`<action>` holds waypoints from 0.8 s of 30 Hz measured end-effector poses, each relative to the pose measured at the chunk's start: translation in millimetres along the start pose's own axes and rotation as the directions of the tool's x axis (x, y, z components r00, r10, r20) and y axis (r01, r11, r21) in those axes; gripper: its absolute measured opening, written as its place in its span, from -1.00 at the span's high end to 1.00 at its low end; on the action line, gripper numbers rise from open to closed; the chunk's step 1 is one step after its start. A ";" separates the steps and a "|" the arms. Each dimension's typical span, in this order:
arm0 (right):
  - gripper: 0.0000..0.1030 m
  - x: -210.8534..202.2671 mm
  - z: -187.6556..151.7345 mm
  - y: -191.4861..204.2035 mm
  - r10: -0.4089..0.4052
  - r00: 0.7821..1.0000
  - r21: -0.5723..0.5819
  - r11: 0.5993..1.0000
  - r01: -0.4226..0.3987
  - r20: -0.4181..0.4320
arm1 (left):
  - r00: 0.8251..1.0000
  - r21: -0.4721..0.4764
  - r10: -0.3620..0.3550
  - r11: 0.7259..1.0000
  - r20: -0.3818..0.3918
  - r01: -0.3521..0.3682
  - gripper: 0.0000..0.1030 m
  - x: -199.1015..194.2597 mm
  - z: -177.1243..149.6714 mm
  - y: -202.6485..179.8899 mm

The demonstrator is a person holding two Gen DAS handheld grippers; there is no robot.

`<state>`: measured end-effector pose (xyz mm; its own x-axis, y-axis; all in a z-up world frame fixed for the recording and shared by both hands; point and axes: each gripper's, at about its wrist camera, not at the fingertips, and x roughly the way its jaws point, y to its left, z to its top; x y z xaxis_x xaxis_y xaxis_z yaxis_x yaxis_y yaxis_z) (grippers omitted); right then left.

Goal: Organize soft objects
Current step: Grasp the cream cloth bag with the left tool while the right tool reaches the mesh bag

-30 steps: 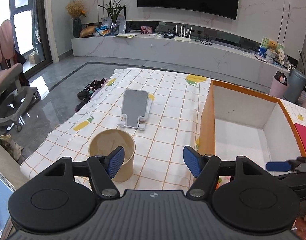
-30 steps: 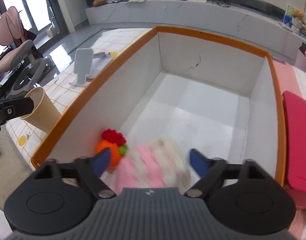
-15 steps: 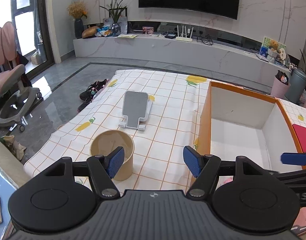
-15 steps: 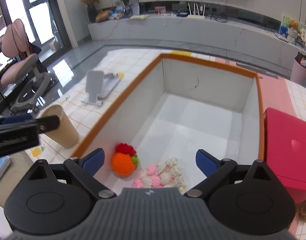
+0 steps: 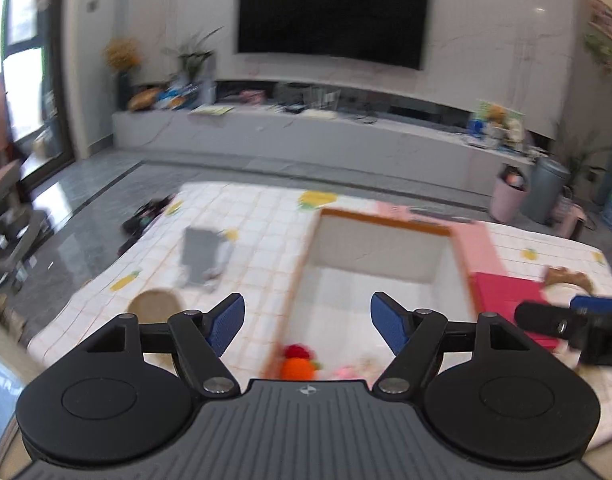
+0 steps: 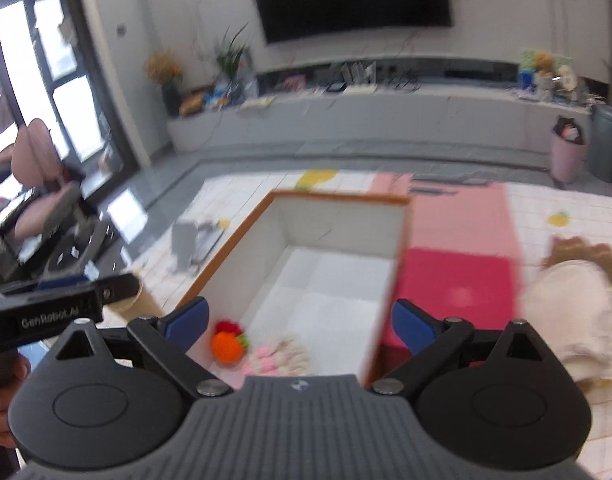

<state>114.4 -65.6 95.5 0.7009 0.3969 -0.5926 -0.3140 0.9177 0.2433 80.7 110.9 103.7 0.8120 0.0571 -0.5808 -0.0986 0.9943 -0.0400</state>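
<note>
Both grippers hang with fingers spread and nothing between them, the right gripper (image 6: 298, 322) having just let its jaws widen; the orange knitted toy (image 6: 227, 348) and pink-and-white plush (image 6: 277, 360) already lie in the white box (image 6: 338, 216) below. The cream stuffed toy (image 6: 566, 304) waits on the worktop (image 6: 566, 204), off to the right of the right fingers and far from the left gripper (image 5: 308, 322), so the right hand looks nearer for it.

The room is lit brightly by daylight admitted through the tall dark-framed windows (image 6: 46, 92) at the left, and glare is thrown on the glossy grey floor tiles (image 6: 126, 208). Both views are smeared by motion blur; straight lines are bent at the edges by fisheye distortion, and the corners are darkened.
</note>
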 end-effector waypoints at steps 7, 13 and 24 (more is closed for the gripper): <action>-0.90 -78.4 8.8 -77.0 -0.094 0.990 0.077 0.993 0.086 0.108 | 0.997 0.038 -0.072 0.997 0.035 0.070 -0.71 -16.0 17.6 -72.6; -0.91 -121.1 -0.6 -149.1 -0.213 0.965 0.179 0.966 0.184 0.156 | 0.991 0.122 -0.135 0.983 0.004 0.134 -0.71 -0.1 13.0 -140.5; -0.91 -104.0 -48.4 -253.3 -0.268 0.960 0.313 0.922 0.230 0.082 | 0.977 0.266 -0.211 0.942 0.005 0.203 -0.71 35.8 -43.3 -240.4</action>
<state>90.1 -340.1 58.3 0.8097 0.1366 -0.5707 0.0721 0.9420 0.3278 108.6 -130.0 57.4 0.8172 -0.1540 -0.5554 0.2246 0.9726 0.0608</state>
